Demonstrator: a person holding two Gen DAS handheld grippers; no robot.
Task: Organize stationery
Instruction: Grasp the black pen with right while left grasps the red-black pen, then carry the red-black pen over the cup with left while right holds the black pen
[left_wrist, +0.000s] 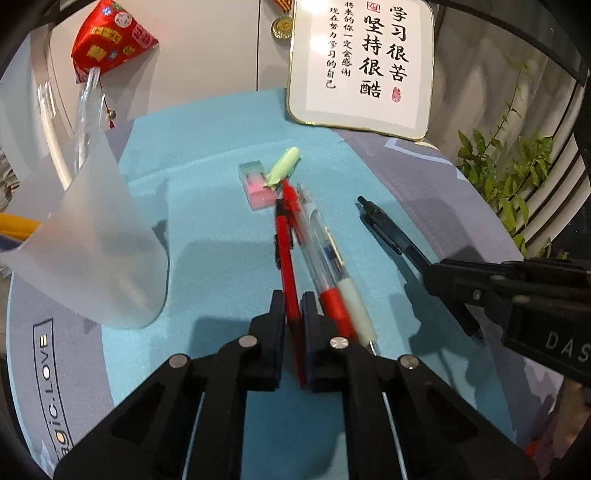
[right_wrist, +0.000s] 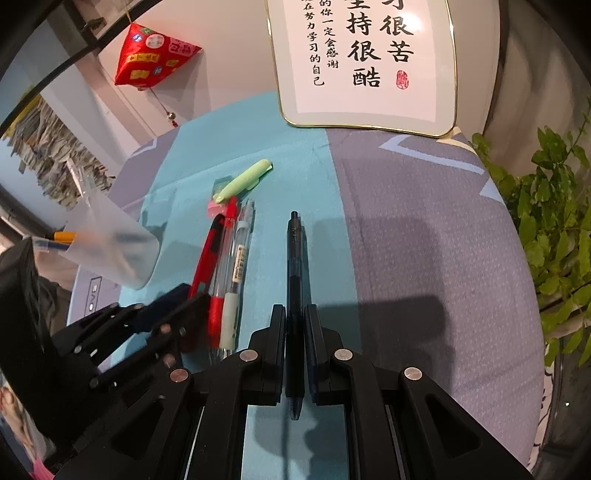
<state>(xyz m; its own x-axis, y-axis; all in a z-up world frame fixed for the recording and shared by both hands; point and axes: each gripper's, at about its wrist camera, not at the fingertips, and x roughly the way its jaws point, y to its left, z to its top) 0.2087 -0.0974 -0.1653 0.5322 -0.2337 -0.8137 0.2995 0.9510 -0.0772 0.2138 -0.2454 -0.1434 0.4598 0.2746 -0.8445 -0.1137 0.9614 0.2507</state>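
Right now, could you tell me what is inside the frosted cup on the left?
Above the frosted cup rim, a yellow-orange pen end and a blue one stick out. The cloudy wall hides their lower parts and whatever else is inside.

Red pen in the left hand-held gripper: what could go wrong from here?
1. The red pen is pinched near one end, so it may pivot when lifted.
2. The clear pen lies against it and the eraser sits at its tip; both may get dragged.
3. The right hand-held gripper, holding the black pen, is close: collision risk.
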